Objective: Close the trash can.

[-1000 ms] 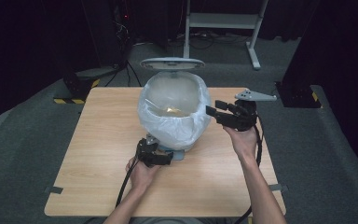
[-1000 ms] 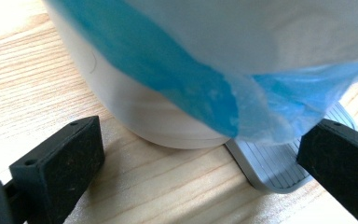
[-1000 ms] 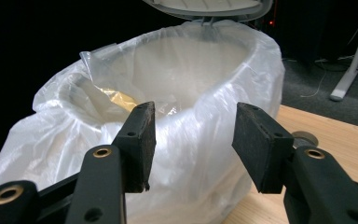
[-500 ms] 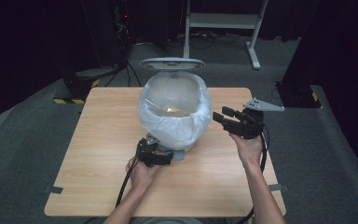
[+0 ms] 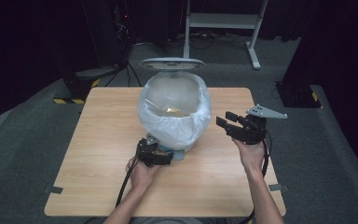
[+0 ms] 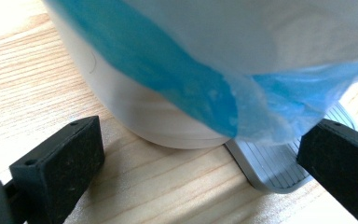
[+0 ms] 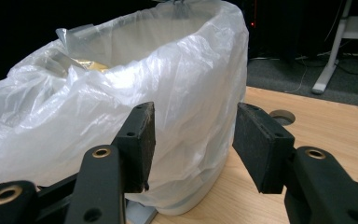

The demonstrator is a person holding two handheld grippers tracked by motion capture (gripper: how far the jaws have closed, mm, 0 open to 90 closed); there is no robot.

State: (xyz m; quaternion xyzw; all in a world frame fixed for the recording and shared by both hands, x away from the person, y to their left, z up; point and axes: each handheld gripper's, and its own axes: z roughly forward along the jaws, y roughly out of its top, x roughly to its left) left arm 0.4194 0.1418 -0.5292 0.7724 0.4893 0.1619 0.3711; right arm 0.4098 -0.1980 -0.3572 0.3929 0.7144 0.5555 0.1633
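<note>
In the high view, the right gripper [image 5: 227, 122] is sinking from beside the rim toward centre-right of frame, nearing the bag-lined pedal bin [image 5: 175, 112] at table centre, likely to grasp the liner. In the left gripper view, the jaws are standing apart around the bin's pedal [image 6: 275, 165]. In the right gripper view, the jaws are gaping, empty, before the liner [image 7: 182, 93].

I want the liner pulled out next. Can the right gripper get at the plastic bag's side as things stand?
Probably yes: the right gripper is open, pointing at the plastic bag with nothing between them, and the left gripper sits low at the pedal.
</note>
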